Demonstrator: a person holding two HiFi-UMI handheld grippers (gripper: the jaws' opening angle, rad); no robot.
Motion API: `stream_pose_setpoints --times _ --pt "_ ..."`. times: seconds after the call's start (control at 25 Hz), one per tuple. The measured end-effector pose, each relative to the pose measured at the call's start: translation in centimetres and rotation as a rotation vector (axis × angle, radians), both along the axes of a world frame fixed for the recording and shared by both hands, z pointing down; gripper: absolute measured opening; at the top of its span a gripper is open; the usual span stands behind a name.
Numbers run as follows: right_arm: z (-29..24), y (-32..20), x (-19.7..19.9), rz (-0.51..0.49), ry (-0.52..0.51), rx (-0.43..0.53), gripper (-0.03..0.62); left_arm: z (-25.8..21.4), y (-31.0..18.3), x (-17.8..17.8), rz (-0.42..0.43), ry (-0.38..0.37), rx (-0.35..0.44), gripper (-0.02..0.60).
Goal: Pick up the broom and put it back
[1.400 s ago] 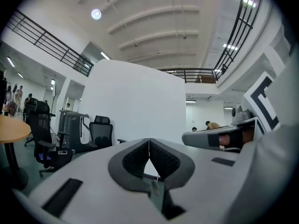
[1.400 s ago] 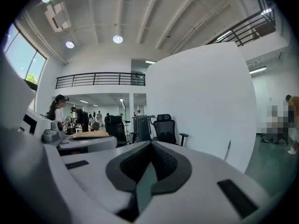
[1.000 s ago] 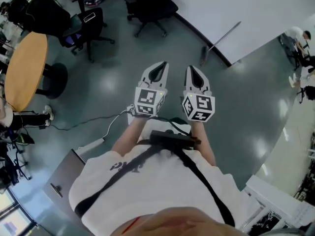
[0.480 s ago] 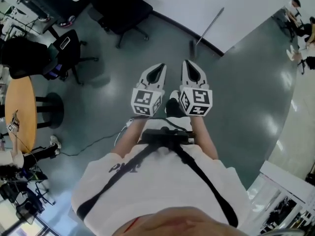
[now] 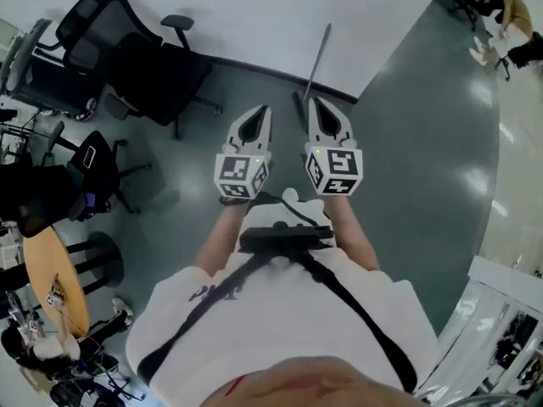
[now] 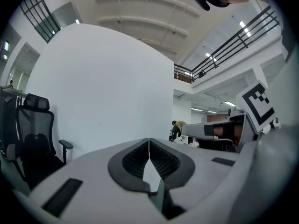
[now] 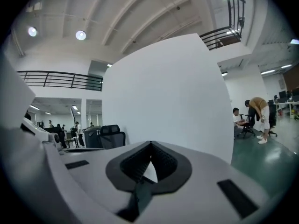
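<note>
The broom (image 5: 317, 58) leans against the white wall (image 5: 254, 15), its grey handle slanting up to the right and its dark head (image 5: 299, 114) on the green floor. My left gripper (image 5: 261, 108) and right gripper (image 5: 316, 102) are held side by side, level, pointing at the wall. The broom's head lies between their tips and just beyond them, apart from both. In the left gripper view the jaws (image 6: 149, 140) meet at the tip with nothing held. In the right gripper view the right gripper (image 7: 150, 143) is likewise shut and empty. Neither gripper view shows the broom clearly.
Black office chairs (image 5: 161, 75) stand left of the broom by the wall. A round wooden table (image 5: 51, 287) is at the lower left. People (image 5: 501, 7) sit and stand far off at the top right. A white cabinet (image 5: 509, 312) is at the lower right.
The person has walked and turned toward the wall; the broom has come from the upper right to just ahead of the grippers. Both grippers stay shut, side by side.
</note>
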State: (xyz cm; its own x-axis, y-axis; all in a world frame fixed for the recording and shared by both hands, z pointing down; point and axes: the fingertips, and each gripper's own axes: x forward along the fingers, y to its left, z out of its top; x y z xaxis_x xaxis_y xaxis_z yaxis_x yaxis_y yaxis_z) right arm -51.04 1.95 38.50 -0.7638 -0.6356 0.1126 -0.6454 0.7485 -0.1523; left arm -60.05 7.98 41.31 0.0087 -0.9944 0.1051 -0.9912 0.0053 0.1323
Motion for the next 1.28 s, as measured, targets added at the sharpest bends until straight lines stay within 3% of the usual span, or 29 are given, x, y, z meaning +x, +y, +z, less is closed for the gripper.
stream_pose_setpoints --times 0.24,0.76,1.12,1.28 --pt "3.0 -5.6 -0.4 0.065 0.034 -0.072 0.005 2.6 -7.1 -0.1 0.094 0.025 -0.078 0.012" --pt "3.4 -19.8 -4.9 0.276 0.071 -0.038 0.005 3.3 -23.2 -3.1 0.37 0.008 -0.043 0.012" --pt "8.0 -25.6 -10.2 0.377 0.138 -0.093 0.005 7.7 -30.6 -9.5 0.451 0.05 -0.094 0.012" --pt "11.4 -27.2 -10.1 0.396 0.183 -0.144 0.005 10.3 -33.0 -10.0 0.461 0.068 -0.133 0.012"
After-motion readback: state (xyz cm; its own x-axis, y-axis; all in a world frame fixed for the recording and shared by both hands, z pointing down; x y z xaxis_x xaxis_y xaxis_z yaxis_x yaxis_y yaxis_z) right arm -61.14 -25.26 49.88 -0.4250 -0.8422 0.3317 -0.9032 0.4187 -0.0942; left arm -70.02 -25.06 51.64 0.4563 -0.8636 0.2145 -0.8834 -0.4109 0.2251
